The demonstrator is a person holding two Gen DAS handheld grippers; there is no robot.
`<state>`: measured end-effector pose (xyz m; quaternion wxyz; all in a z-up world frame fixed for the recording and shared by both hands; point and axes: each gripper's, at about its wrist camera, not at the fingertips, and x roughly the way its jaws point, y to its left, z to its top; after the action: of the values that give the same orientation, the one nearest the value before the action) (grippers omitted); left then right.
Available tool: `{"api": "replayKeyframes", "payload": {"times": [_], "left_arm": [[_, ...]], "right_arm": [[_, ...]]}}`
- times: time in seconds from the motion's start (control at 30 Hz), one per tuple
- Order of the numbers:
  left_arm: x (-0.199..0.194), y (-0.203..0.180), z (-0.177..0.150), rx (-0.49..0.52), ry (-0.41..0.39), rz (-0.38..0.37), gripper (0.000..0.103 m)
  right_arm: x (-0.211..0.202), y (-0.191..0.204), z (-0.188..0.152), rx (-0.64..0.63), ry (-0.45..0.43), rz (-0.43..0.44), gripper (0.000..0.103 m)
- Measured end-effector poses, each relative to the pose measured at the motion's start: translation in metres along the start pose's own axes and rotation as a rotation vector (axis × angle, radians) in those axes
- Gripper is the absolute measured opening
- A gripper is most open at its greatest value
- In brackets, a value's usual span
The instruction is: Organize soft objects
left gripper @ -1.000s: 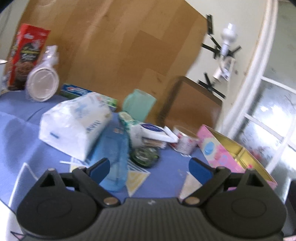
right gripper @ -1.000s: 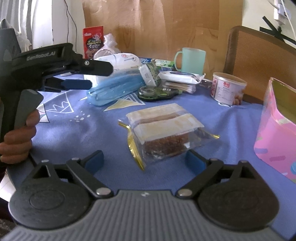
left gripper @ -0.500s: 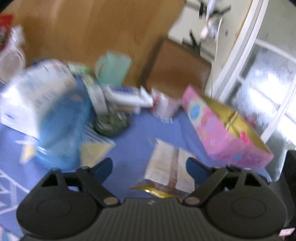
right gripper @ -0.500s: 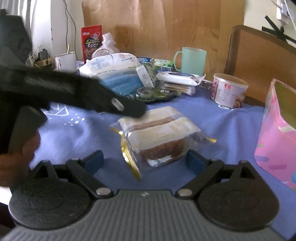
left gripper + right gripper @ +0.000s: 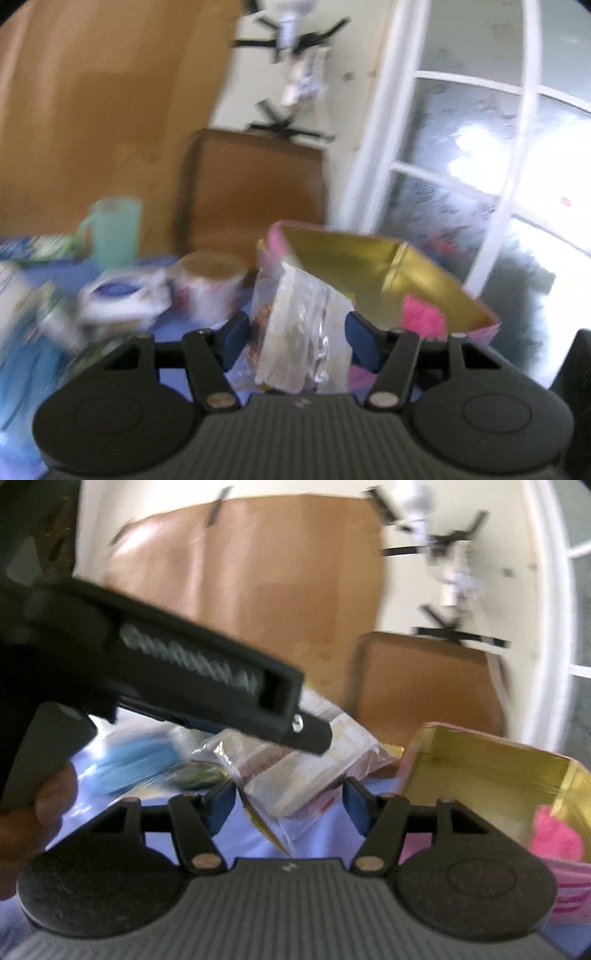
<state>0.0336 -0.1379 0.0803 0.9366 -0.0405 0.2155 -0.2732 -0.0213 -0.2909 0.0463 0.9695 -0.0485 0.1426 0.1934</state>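
Left gripper (image 5: 295, 341) has just been closing and is now clamped on the clear plastic packet of layered cake w/ gold trim (image 5: 301, 332), carrying it off the blue tablecloth (image 5: 314, 834) toward the open pink box w/ gold lining (image 5: 369, 273). Risk: the wrapper is slick and crinkly, the grip looks to be on one end only, so a fast swing could let it slip or twist out before it clears the box rim. Squeeze too hard and the soft cake squashes. Packet stands tilted, nearly on edge, white and brown layers showing, film bunched at the pads. Right gripper (image 5: 288, 806): jaws have just been closing, still apart, nothing btwn them. It hangs just behind the packet, could snag its gold tail.
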Motion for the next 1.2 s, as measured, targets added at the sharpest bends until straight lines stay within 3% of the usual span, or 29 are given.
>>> {"api": "replayKeyframes", "payload": {"times": [0.13,0.27,0.33,0.4,0.57,0.73,0.87,1.1,1.2], "left_arm": [[0.035,-0.036,0.019,0.066,-0.007,-0.054,0.063],[0.061,-0.045,0.023,0.071,-0.013,0.04,0.067],[0.058,-0.037,0.018,0.025,0.0,0.048,0.068],[0.046,-0.025,0.012,-0.001,-0.004,0.054,0.069],[0.01,0.011,-0.008,-0.022,-0.013,0.142,0.072],[-0.019,0.046,-0.04,-0.051,0.019,0.252,0.072],[-0.042,0.073,-0.058,-0.109,0.035,0.32,0.072],[-0.075,0.115,-0.071,-0.161,-0.015,0.445,0.072],[-0.08,0.132,-0.08,-0.219,-0.043,0.491,0.075]], "right_arm": [[0.011,-0.044,0.001,0.097,0.011,-0.086,0.066],[0.038,-0.064,0.008,0.116,0.012,-0.175,0.08],[0.049,-0.071,0.006,0.099,0.015,-0.257,0.08],[0.048,-0.083,0.003,0.158,0.009,-0.32,0.08],[0.035,-0.101,-0.003,0.283,-0.026,-0.38,0.08],[0.023,-0.071,0.003,0.218,-0.097,-0.337,0.08],[0.023,-0.038,0.008,0.13,-0.118,-0.216,0.08],[0.056,0.009,0.009,0.092,0.006,0.011,0.079],[0.075,0.016,0.013,0.146,0.069,0.097,0.071]]}}
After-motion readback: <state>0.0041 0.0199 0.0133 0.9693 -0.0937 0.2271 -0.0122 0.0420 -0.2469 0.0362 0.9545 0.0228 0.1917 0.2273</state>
